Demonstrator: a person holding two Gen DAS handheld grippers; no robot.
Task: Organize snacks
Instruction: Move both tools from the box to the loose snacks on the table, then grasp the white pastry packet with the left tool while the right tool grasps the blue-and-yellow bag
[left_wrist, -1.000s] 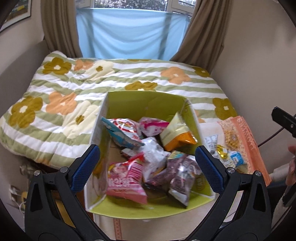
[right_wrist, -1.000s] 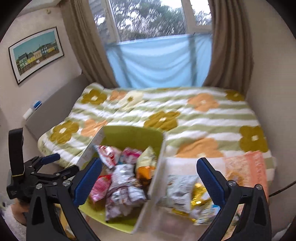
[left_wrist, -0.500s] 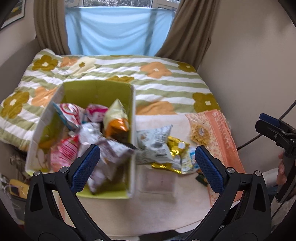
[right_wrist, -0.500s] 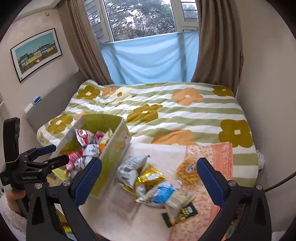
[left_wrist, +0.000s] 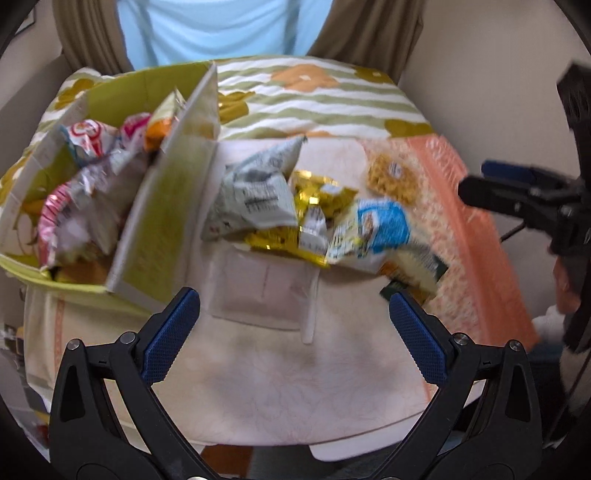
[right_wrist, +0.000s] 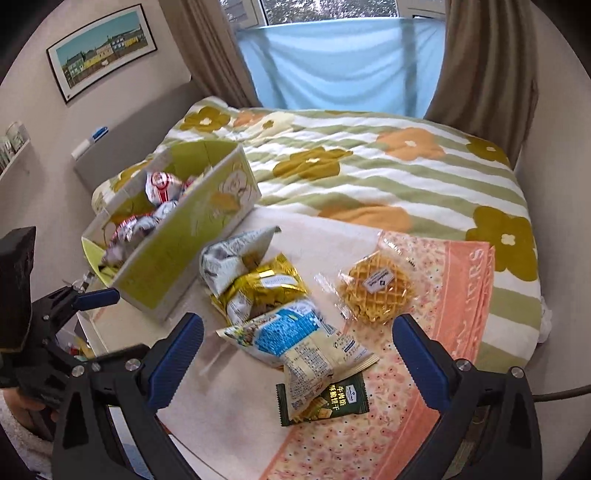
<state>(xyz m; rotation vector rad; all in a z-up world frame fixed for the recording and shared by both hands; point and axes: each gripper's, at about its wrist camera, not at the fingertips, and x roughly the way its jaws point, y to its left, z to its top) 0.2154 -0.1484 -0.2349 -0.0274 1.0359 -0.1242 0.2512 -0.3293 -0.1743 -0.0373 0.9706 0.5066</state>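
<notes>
Both tools, left tool (left_wrist: 293, 321) and right tool (right_wrist: 297, 350), hung wide open, empty. Loose snack bags (right_wrist: 258, 291) lay just beside the green box (right_wrist: 177, 254); light, crinkly, slippery, so I'd pinch a sealed edge.

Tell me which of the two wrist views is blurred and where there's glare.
Left wrist view: motion blur smears the green box and the snack packets, though the left gripper stays sharp. Right wrist view: crisp, with daylight glinting off the gold foil packet; fisheye bending curves the floral quilt.

Snack packets (left_wrist: 295, 210) beside green box (left_wrist: 159, 218)
</notes>
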